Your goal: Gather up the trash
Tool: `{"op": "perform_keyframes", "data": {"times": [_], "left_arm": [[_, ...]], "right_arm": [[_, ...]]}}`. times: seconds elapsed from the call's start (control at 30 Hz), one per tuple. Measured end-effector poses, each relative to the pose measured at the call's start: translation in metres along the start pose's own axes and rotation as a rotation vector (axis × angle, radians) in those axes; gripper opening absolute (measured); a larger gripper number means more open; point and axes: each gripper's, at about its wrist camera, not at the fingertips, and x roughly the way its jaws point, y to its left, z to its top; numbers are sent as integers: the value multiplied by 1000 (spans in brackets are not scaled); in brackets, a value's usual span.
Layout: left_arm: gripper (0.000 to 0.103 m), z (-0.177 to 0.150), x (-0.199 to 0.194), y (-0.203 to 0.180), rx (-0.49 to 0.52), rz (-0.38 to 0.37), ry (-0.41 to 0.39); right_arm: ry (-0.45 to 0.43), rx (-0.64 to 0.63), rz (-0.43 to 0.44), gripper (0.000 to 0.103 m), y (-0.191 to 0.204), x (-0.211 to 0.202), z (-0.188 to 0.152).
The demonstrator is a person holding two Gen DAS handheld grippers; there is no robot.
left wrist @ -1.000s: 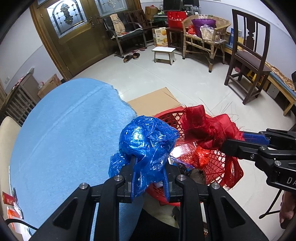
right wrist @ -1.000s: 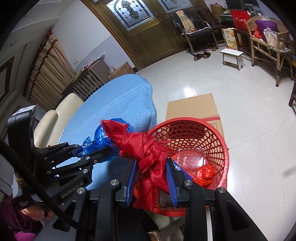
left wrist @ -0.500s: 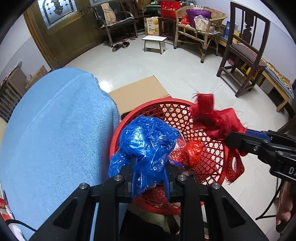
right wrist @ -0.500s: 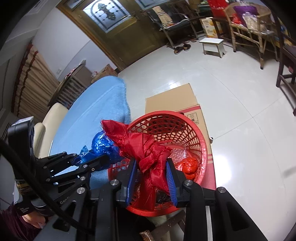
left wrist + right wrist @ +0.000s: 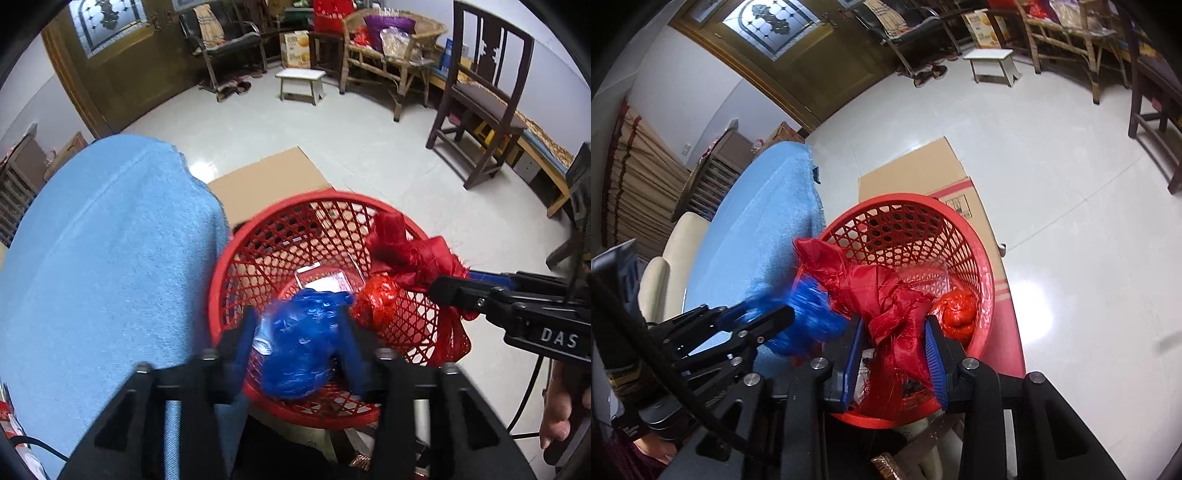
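Observation:
A red mesh basket [image 5: 295, 206] stands beside the blue-covered table. Over it, my left gripper [image 5: 299, 341] has its jaws opening. The crumpled blue plastic bag [image 5: 295, 358] is blurred between the spread fingers and no longer pinched. My right gripper [image 5: 894, 354] still pinches the red net bag [image 5: 882, 295] above the basket [image 5: 960, 229], its jaws just starting to open. It reaches in from the right in the left wrist view, right gripper [image 5: 439, 288] with the red net bag [image 5: 406, 251]. A red crumpled ball [image 5: 376, 299] and a clear plastic tray [image 5: 325, 277] lie inside the basket.
A blue cloth-covered table [image 5: 103, 258] lies left of the basket. A flat cardboard box [image 5: 266, 184] sits behind and under it. A dark wooden chair [image 5: 480, 110], a small white stool [image 5: 301, 79] and a rattan bench stand farther off on the tiled floor.
Both grippers came down over the basket. The left jaws spread and the blue bag slipped lower, now blurred. The right gripper rolled a little, still with the red net bag.

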Motion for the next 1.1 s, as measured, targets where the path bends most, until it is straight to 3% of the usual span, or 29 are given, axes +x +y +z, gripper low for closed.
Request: {"op": "perform_keyframes", "data": {"times": [0.03,0.23,0.27,0.33,0.57,0.7,0.73,0.77,0.87,1.1], "left_arm": [[60,-1,-4,2,-4,4,-16],[61,-7,-37,24,-46,14,-82],[61,-9,-44,29,-57,18,-98],[61,-13,-57,37,-72,31,-127],[61,-37,-97,57,-127,105,-207],[65,-49,-119,73,-189,138,-239],[75,-52,-124,78,-208,146,-247],[77,-57,-132,84,-232,160,-267],[77,-71,-152,98,-279,207,-312],[78,-108,-182,133,-397,321,-335]], "right_arm": [[2,3,-2,38,0,0,1],[5,-16,-1,39,7,-3,2],[4,-20,-1,51,9,-3,2],[-11,-26,4,63,15,-4,1],[-40,-91,-9,63,41,-10,-1],[-105,-138,-43,63,63,-25,-5],[-134,-151,-70,63,71,-31,-8],[-157,-169,-95,63,78,-36,-12],[-239,-252,-148,63,105,-52,-28],[-340,-380,-139,63,175,-77,-71]]}}
